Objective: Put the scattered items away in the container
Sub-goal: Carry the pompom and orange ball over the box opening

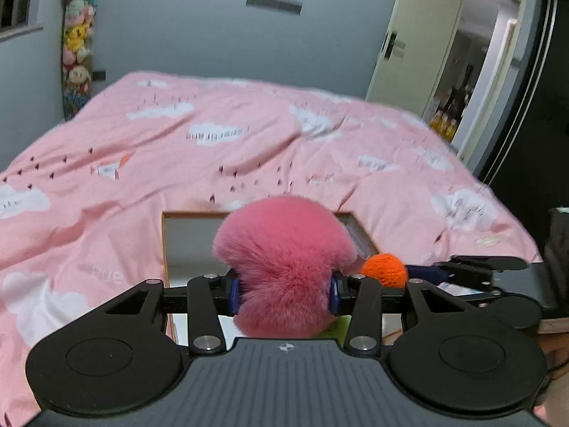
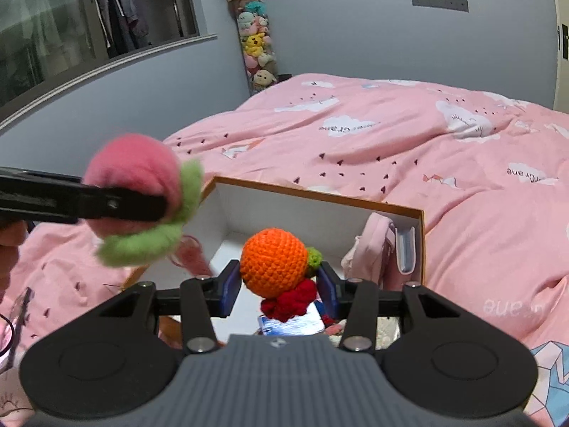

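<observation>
Across most of both frames: a bed under a pink quilt (image 2: 409,149) printed with white clouds. On it, lower centre of both views, an open box (image 2: 320,197) with orange rim and white inner walls, its long axis running away from the cameras toward the upper right. Already inside, against the right wall in the right wrist view: a pale pink pouch (image 2: 373,249) and a small clear-edged case (image 2: 407,249); something glossy and printed lower down, too hidden to name.

Left gripper (image 1: 282,290), bottom centre of its own frame: closed narrow on a fluffy pink plush peach (image 1: 284,263), blue pads sunk into the fur on both sides. In the right wrist view, same toy at middle left, green leaves (image 2: 149,238) hanging below, over the box's near-left corner rather than squarely above the opening.

Right gripper (image 2: 281,284), bottom centre of its frame: clamped on a crocheted orange (image 2: 274,259) with a green tuft and red knitted bit beneath, directly over the box interior.

Likely decisive relation: orange already above the opening, so a plain release should drop it in; peach needing a short shift rightward over the rim first. Right hand judged better placed.
</observation>
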`<control>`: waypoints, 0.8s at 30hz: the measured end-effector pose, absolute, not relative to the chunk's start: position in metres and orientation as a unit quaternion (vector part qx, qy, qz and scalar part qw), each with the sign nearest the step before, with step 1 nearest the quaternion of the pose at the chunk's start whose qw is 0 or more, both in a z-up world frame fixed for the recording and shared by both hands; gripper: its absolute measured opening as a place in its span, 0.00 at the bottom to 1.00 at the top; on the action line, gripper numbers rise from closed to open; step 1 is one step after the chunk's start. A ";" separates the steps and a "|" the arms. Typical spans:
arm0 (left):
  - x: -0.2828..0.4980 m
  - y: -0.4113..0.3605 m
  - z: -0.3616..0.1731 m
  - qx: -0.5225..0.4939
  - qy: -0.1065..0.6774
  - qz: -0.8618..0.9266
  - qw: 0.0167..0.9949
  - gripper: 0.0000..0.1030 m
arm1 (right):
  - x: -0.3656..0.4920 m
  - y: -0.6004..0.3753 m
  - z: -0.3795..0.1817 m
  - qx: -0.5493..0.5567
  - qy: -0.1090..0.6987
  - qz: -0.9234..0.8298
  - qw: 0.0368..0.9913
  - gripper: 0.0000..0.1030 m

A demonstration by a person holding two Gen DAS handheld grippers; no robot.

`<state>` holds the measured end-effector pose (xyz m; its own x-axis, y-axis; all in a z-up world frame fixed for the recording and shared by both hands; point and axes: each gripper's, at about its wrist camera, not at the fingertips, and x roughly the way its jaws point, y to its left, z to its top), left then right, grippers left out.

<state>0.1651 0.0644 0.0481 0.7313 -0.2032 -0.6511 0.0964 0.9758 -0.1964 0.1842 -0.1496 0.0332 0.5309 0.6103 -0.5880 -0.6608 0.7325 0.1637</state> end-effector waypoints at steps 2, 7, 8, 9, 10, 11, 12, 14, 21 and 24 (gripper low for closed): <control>0.180 0.060 0.034 -0.073 0.378 -0.085 0.919 0.49 | 0.191 -0.148 0.026 -0.045 0.325 0.357 0.874 0.48; 0.213 0.057 -0.010 -0.086 0.437 -0.089 0.891 0.49 | 0.207 -0.148 0.009 -0.042 0.346 0.349 0.870 0.48; 0.220 0.057 -0.019 -0.088 0.448 -0.088 0.885 0.49 | 0.208 -0.148 0.007 -0.042 0.348 0.348 0.870 0.48; 0.225 0.057 -0.026 -0.090 0.460 -0.088 0.879 0.49 | 0.211 -0.149 0.005 -0.041 0.349 0.347 0.869 0.48; 0.230 0.057 -0.033 -0.093 0.471 -0.089 0.873 0.49 | 0.213 -0.149 0.003 -0.040 0.352 0.346 0.869 0.48; 0.234 0.057 -0.039 -0.095 0.482 -0.091 0.866 0.49 | 0.215 -0.150 0.002 -0.039 0.354 0.345 0.868 0.48; 0.239 0.056 -0.044 -0.095 0.492 -0.091 0.860 0.49 | 0.217 -0.150 0.000 -0.038 0.356 0.344 0.868 0.48; 0.247 0.054 -0.054 -0.089 0.514 -0.085 0.849 0.49 | 0.221 -0.151 -0.003 -0.037 0.361 0.343 0.867 0.48; 0.261 0.048 -0.077 -0.083 0.552 -0.085 0.826 0.52 | 0.230 -0.149 -0.014 -0.042 0.378 0.344 0.859 0.48; 0.264 0.050 -0.085 -0.084 0.563 -0.084 0.818 0.55 | 0.234 -0.149 -0.018 -0.043 0.388 0.348 0.853 0.48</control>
<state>0.2644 0.0501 -0.0848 0.3526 -0.2326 -0.9064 0.0435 0.9716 -0.2324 0.2336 -0.1486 -0.0183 0.4573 0.5597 -0.6911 -0.6265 0.7543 0.1963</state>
